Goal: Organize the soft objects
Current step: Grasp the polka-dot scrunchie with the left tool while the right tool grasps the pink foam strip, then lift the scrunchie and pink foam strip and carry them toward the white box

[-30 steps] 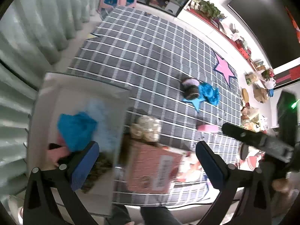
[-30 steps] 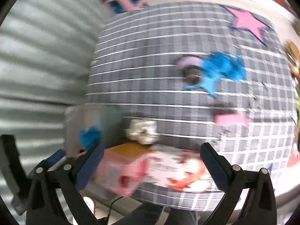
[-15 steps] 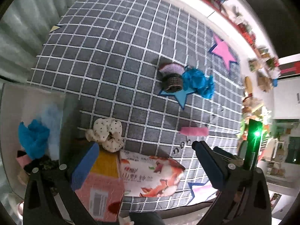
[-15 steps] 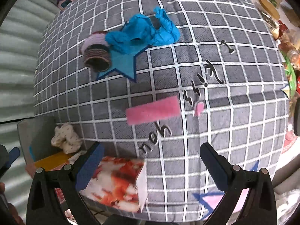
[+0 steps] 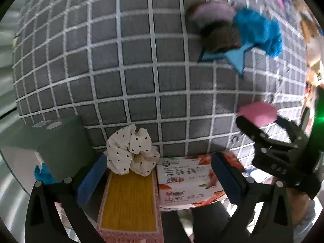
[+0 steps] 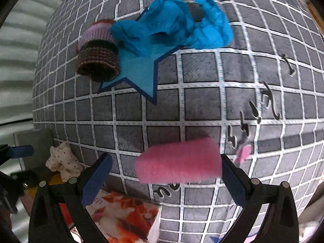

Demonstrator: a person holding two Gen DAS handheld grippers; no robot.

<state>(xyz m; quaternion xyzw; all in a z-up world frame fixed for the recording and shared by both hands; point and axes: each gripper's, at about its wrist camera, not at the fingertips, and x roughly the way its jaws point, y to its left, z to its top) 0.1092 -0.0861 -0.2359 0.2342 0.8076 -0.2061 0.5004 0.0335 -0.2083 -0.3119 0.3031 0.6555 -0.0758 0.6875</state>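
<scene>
A white polka-dot scrunchie (image 5: 131,148) lies on the grey checked mat just ahead of my open left gripper (image 5: 160,177), between its blue pads. A pink sponge strip (image 6: 178,163) lies between the open fingers of my right gripper (image 6: 164,177), untouched. It also shows in the left wrist view (image 5: 257,113), with the right gripper (image 5: 271,141) beside it. A blue cloth (image 6: 172,24) and a knitted purple-brown roll (image 6: 98,50) lie farther back. The scrunchie also shows in the right wrist view (image 6: 62,162).
A grey storage box (image 5: 54,141) with blue cloth inside stands at the left. A pink-and-yellow box (image 5: 129,198) and a red-printed tissue pack (image 5: 188,186) lie at the mat's near edge under my left gripper. Shelves with clutter stand far right.
Both grippers have moved down and closer to the mat. The left one now frames the scrunchie; the right one now frames the pink sponge. Both stay open.
</scene>
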